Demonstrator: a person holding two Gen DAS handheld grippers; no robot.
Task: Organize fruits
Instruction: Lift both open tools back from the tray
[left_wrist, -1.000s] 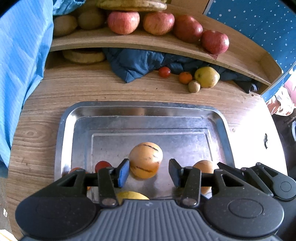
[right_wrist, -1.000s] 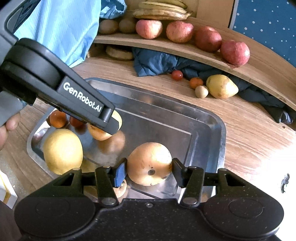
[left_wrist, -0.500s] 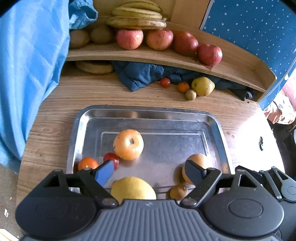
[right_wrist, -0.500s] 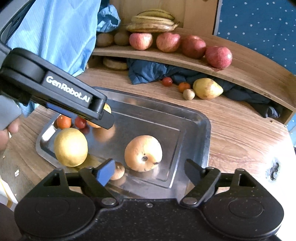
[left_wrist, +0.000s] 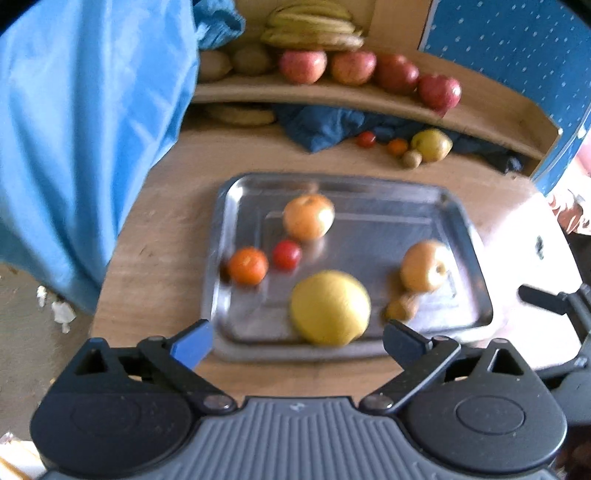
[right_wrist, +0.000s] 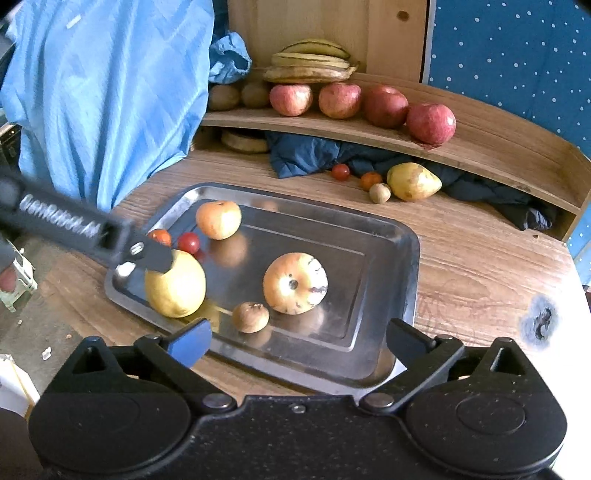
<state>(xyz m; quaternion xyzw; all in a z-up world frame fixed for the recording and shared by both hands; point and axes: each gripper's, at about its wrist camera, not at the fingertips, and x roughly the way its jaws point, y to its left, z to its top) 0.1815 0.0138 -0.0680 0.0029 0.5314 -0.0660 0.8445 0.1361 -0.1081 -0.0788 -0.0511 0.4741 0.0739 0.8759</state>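
Both claws point steeply down at a metal tray (right_wrist: 388, 258) on the wooden counter (right_wrist: 480, 258). The left claw (left_wrist: 297, 341) hangs over the near edge of the tray. Its jaws are opening wide and nothing is between them. The right claw (right_wrist: 299, 339) hangs over the near edge too. Its jaws are also opening wide and they hold nothing. In the right view, the left claw reaches in from the left side, over the big yellow fruit (right_wrist: 175, 284).

Six fruits lie in the tray. The big yellow fruit sits near the front left. A small brown fruit (right_wrist: 251, 316) lies just beside a round orange-yellow fruit (right_wrist: 295, 282) in the middle. Another round orange-yellow fruit (right_wrist: 218, 219) sits near the back. A little red tomato (right_wrist: 188, 242) and a small orange (right_wrist: 160, 236) lie close together by the left rim.

Behind the tray, a pear (right_wrist: 413, 181) and three small fruits lie on the counter by a dark blue cloth (right_wrist: 303, 155). Red apples (right_wrist: 340, 100) and bananas (right_wrist: 310, 62) rest on a shelf (right_wrist: 498, 147) above.
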